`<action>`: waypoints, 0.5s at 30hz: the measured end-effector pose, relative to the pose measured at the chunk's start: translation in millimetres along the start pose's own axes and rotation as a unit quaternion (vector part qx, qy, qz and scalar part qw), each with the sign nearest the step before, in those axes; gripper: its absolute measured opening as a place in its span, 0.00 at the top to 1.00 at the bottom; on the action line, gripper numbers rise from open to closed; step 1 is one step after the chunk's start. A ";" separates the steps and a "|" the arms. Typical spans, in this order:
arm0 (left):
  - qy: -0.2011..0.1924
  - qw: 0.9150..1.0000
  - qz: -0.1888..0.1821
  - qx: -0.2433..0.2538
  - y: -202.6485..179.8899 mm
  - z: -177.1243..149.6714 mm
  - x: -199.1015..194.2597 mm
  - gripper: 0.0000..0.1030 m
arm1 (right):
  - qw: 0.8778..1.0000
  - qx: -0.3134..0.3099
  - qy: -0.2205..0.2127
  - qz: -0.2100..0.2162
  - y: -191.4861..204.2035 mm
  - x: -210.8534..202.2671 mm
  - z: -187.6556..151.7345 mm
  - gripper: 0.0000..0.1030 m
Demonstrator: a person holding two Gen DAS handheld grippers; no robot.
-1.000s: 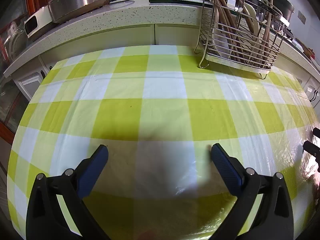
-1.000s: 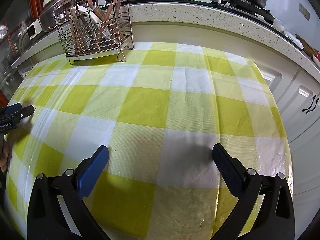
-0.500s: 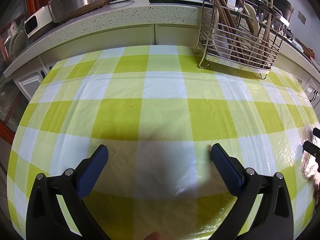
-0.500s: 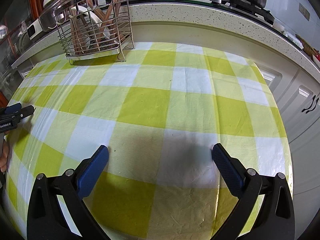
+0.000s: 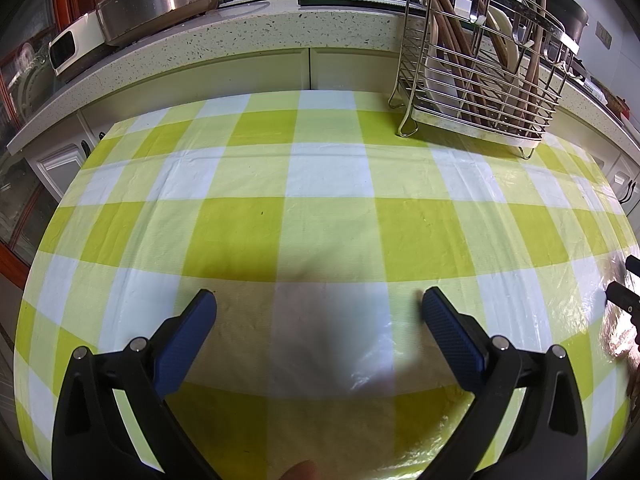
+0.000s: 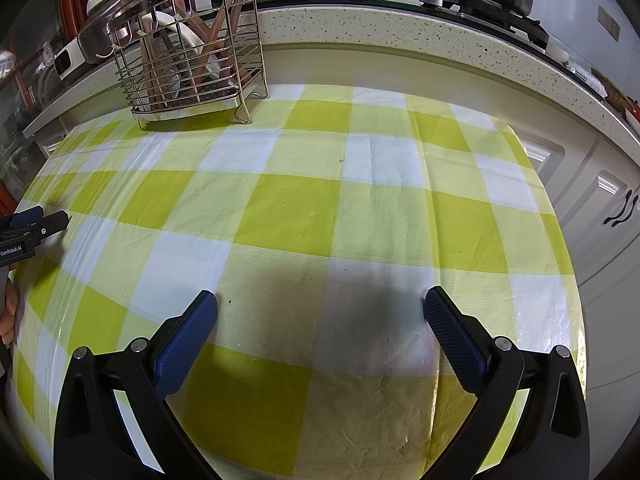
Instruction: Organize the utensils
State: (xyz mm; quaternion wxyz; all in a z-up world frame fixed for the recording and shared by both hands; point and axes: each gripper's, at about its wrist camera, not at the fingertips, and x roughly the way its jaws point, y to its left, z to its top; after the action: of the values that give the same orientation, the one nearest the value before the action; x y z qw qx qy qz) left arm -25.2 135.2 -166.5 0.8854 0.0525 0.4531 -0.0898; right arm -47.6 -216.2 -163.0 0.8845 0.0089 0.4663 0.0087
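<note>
Inspecting both wrist views, the wire rack (image 5: 480, 80) stands at the far edge of the desk (image 5: 320, 232), upright on its small feet, with the utensils (image 5: 452, 48) already standing inside it: wooden chopsticks or handles leaning at mixed angles, plus a pale spoon-like piece. No loose utensil shows on the checked cloth in either view. From the left gripper (image 5: 319, 308) the rack lies at about one o'clock; from the right gripper (image 6: 320, 306) the same rack (image 6: 188, 60) lies at about eleven o'clock, so it sits roughly between the two lines of sight. Neither hand appears clearly nearer; both are well apart from it. The long axes of the utensils run near vertical, tilted within the rack. Fingers on both grippers are spread wide and hold nothing. Judgement: any further move turns on reaching forward and upward to the rack's open top, approaching the handles from above.
</note>
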 end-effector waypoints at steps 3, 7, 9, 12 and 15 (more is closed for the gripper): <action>0.000 1.000 0.000 0.000 0.0 0.1 0.0 0.03 | 1.000 0.000 0.000 0.000 0.0 -0.1 -0.1 0.06; 0.000 1.000 0.000 0.000 0.1 -0.1 -0.6 0.03 | 1.000 0.000 0.000 0.000 -0.1 -0.2 -0.1 0.06; 0.000 1.000 0.000 0.000 -0.2 2.9 9.7 0.03 | 1.000 0.000 0.000 0.000 -0.2 0.2 0.2 0.06; 0.000 1.000 0.000 0.000 -1.1 4.4 12.3 0.03 | 1.000 0.000 0.000 0.000 0.3 0.0 0.5 0.06; 0.000 1.000 0.000 0.000 -2.4 6.9 16.6 0.03 | 1.000 0.000 0.000 0.000 0.2 0.1 0.5 0.06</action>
State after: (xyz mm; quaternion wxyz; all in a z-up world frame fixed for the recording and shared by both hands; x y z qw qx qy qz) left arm -10.7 129.8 -176.0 0.8854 0.0520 0.4532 -0.0899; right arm -47.2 -216.1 -162.8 0.8845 0.0088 0.4663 0.0086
